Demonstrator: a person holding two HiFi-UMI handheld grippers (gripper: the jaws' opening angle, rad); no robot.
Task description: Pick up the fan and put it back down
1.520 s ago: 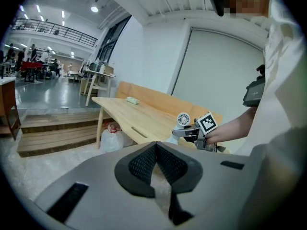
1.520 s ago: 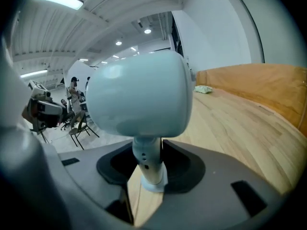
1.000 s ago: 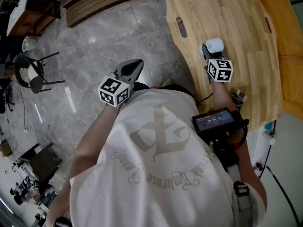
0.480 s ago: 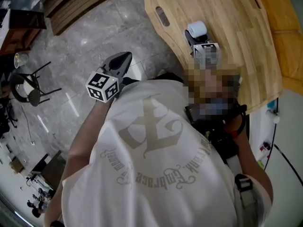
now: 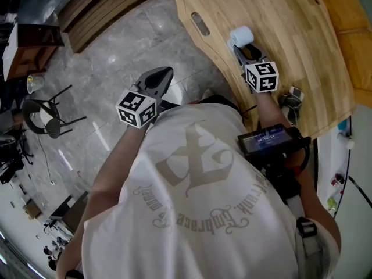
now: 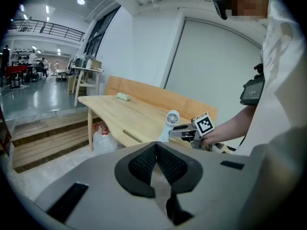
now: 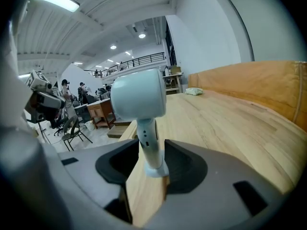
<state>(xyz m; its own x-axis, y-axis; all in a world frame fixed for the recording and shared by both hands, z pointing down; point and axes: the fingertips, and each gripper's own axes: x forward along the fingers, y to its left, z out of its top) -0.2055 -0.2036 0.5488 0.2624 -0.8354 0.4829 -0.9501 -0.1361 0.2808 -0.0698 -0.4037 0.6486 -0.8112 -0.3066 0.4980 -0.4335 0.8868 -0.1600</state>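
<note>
Fan (image 7: 139, 102) between just-opening right tongs (image 7: 152, 152), grille (image 6: 172, 118) seen from left tongs (image 6: 156, 150)

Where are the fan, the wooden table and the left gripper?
fan (image 7: 139, 97), right gripper view, on its white head
wooden table (image 5: 290, 28), head view, on bare tabletop
left gripper (image 6: 156, 147), left gripper view, between its closed fingertips

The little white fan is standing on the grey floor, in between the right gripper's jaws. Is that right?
Not quite. The fan stands upright on the wooden table, near its edge, not on the floor. The right gripper view shows this. It is indeed between the jaws of the right gripper, which have just been opening and no longer press on it.
</note>
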